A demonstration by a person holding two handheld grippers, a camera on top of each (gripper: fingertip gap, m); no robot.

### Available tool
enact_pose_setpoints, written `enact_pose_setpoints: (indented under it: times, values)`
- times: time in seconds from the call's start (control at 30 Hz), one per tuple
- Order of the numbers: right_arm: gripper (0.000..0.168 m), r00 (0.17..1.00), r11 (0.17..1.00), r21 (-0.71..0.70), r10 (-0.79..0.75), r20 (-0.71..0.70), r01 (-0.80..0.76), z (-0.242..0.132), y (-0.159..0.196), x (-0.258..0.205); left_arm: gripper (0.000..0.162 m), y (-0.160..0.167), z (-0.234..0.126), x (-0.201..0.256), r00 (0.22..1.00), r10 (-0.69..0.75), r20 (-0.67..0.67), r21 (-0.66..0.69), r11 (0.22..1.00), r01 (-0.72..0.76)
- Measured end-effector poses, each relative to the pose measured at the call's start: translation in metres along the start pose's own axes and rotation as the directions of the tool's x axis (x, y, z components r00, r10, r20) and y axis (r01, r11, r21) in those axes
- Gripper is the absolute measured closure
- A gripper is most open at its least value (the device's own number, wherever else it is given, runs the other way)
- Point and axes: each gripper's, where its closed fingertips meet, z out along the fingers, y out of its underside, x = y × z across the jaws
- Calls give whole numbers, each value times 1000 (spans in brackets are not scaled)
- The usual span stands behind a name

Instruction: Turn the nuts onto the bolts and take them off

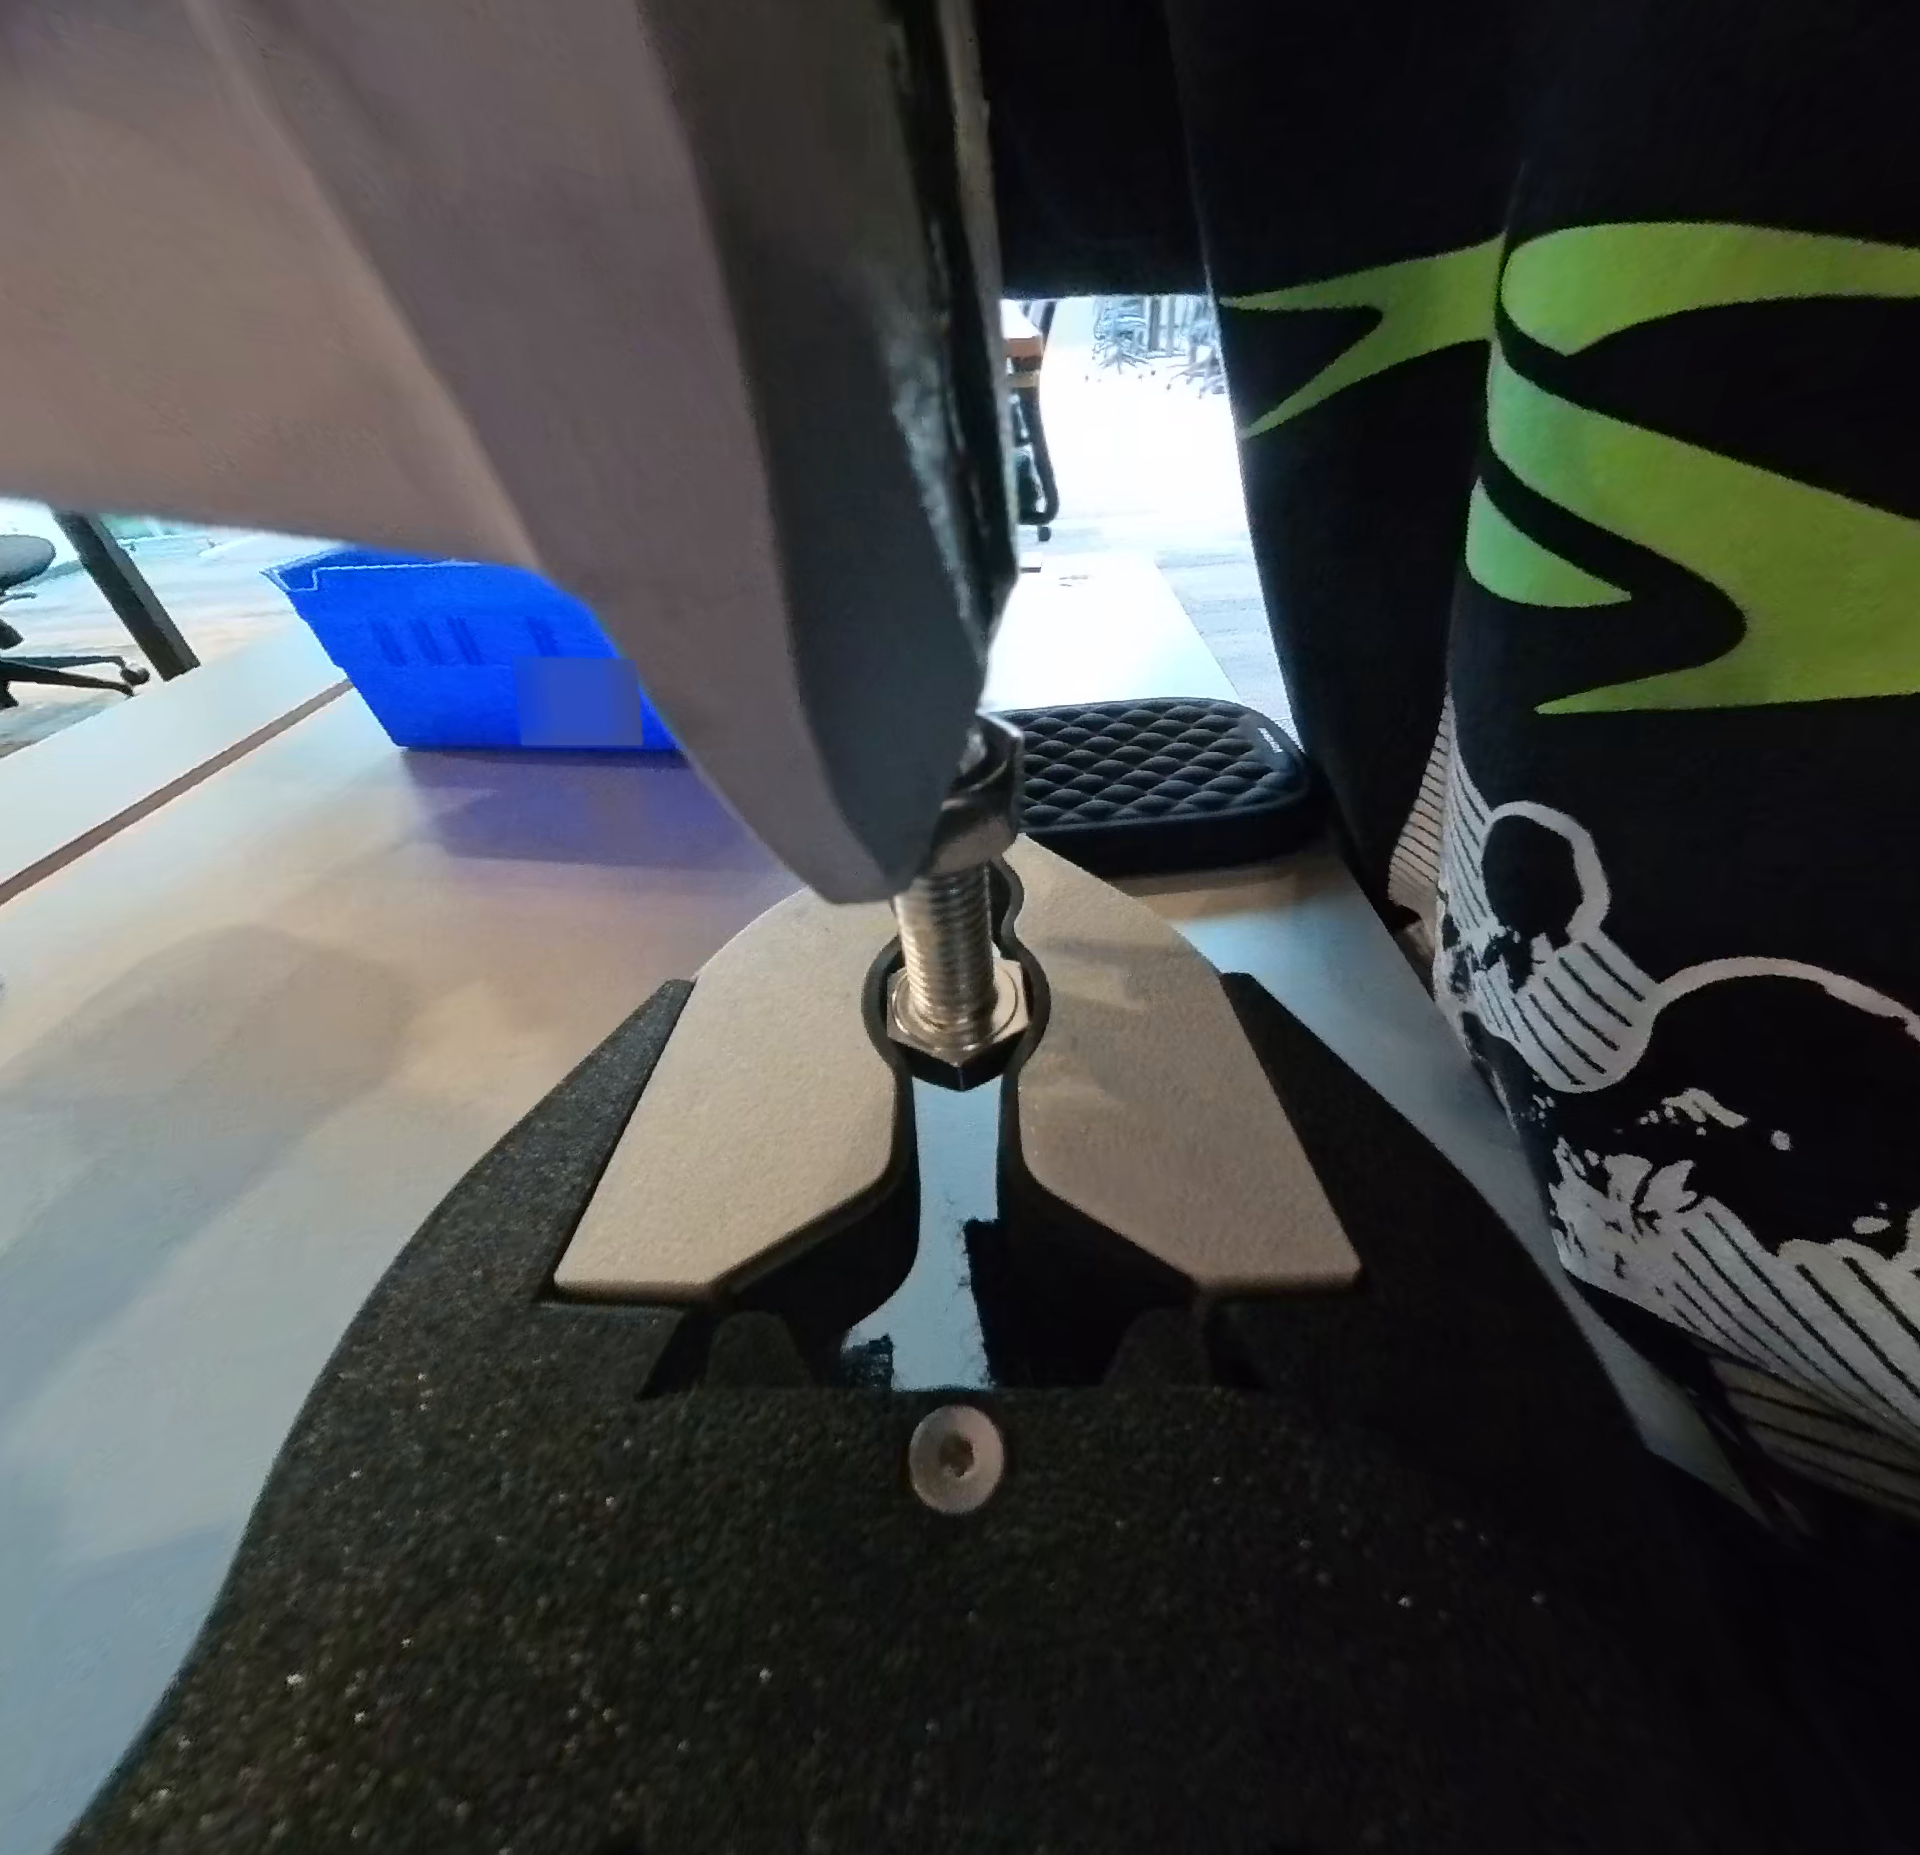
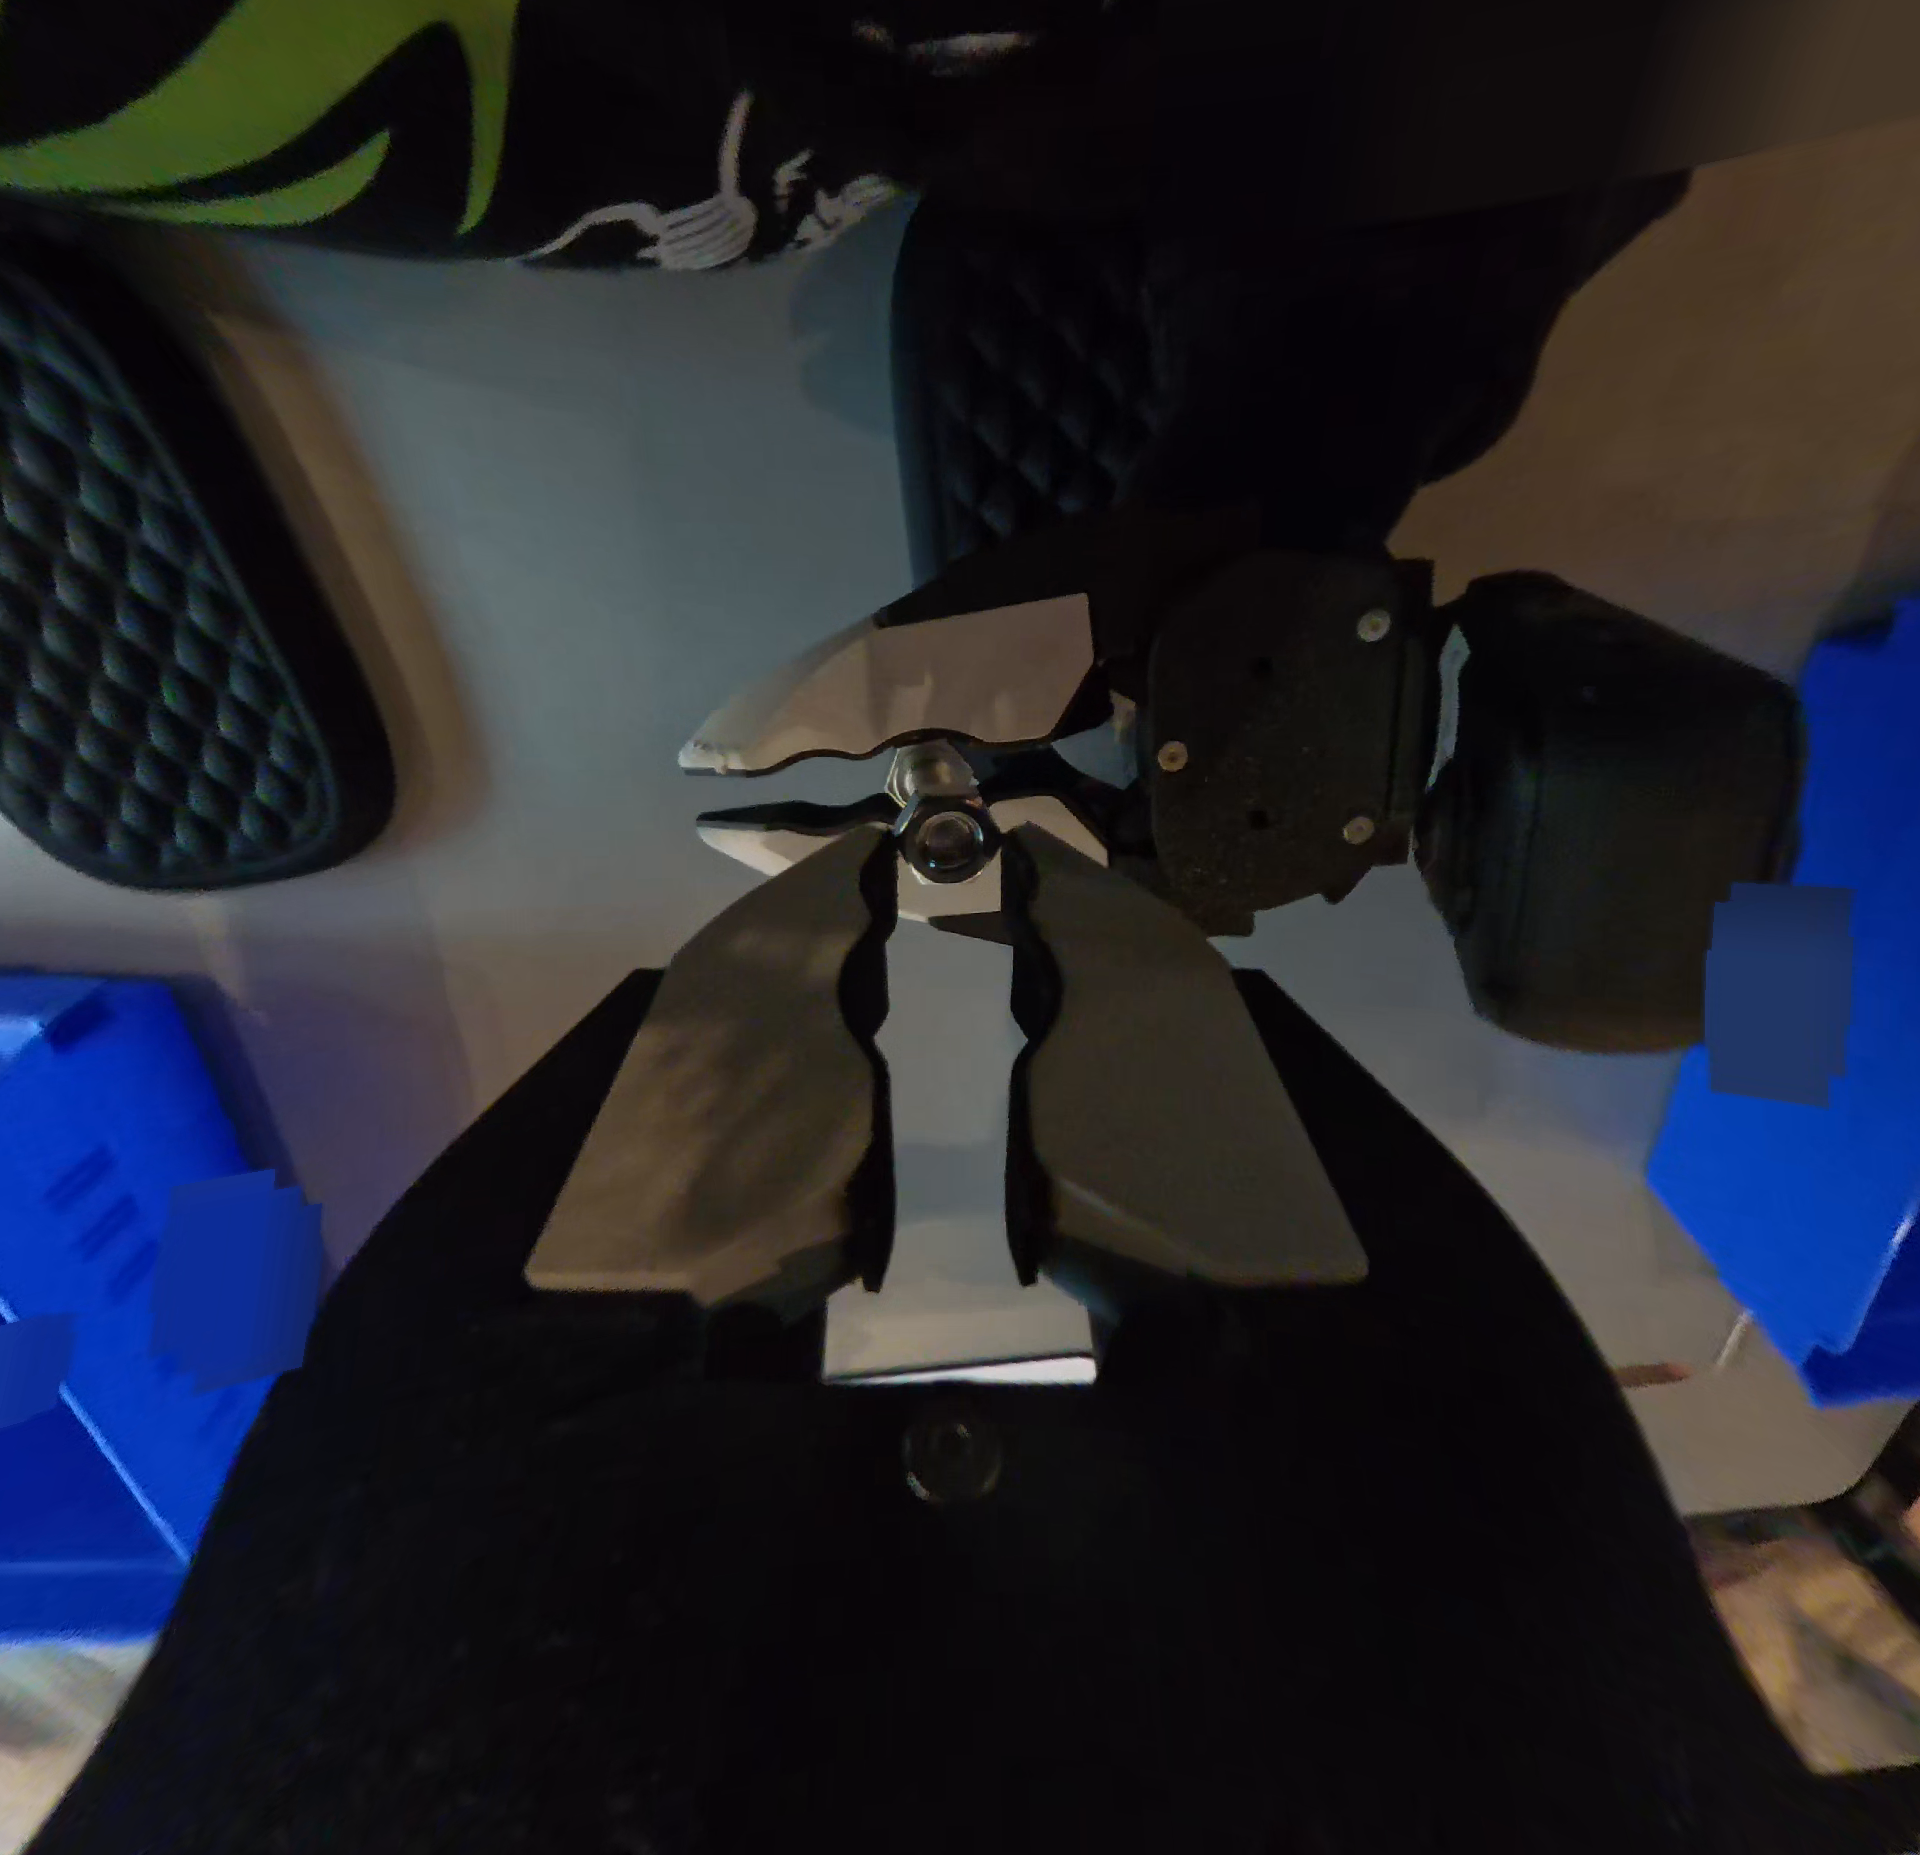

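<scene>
- Our left tongs [image 1: 961,1016] were closed on the bolt's [image 1: 940,958] head.
- Our right tongs [image 2: 945,855] seemingly pinched the nut [image 2: 948,837] at the bolt's tip, above the surface [image 2: 623,475].

Left wrist view: well lit. Daylight enters from the far background, where the floor [image 1: 1127,455] is overexposed to near white. The table [image 1: 260,974] carries soft shadows and a blue tint beside the blue bin [image 1: 457,652]. The right gripper [image 1: 961,766], very close to the lens, is blurred across the upper left. The bolt [image 1: 940,948] is sharp, with small glints on its threads. Straight lines bend towards the edges.

Right wrist view: dim, underexposed. The right gripper's own body is nearly black. The fingers [image 2: 914,662] of the left gripper [image 2: 790,777] reflect bright patches. Edges are smeared and curved.
</scene>
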Motion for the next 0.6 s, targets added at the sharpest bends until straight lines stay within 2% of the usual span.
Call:
enact_pose_setpoints:
  times: [0.03,0.13,0.2,0.23,0.3,0.33,0.37,0.43,0.5,0.57,0.6]
  values:
    - [150,999,999,2,38,-7,-38,-1,1,1,152,0,0,0,1000,-1,3,1,1000,1]
    - [150,968,969,-3,248,-28,-248,-2,6,2,152,-1,-1,-3,1000,-9,17,7,1000,9]
    - [150,900,901,-11,433,-54,-434,-2,8,2,152,-1,-1,-4,1000,-12,25,7,1000,12]
    - [150,840,841,-9,539,-69,-541,-2,9,1,152,0,-1,-4,1000,-11,26,5,1000,11]
    - [150,655,658,9,750,-93,-753,-1,10,-1,152,0,0,-4,1000,-11,26,0,1000,11]
    - [150,565,569,21,820,-97,-822,-1,11,-3,152,1,1,-4,1000,-10,25,-7,1000,10]
    - [150,509,514,37,855,-98,-857,0,11,-3,152,2,1,-3,1000,-7,22,-14,1000,8]
    - [150,479,487,63,871,-106,-871,2,10,-4,152,3,2,-2,1000,-2,19,-22,1000,2]
    - [150,487,497,84,866,-113,-864,1,10,-3,152,2,2,-2,1000,-3,19,-13,1000,4]
    - [142,551,561,101,827,-112,-821,-2,9,-1,152,0,1,-3,1000,-9,19,-4,1000,9]
    - [137,617,628,114,778,-116,-770,-6,9,0,152,0,1,-3,1000,-8,19,-2,1000,8]
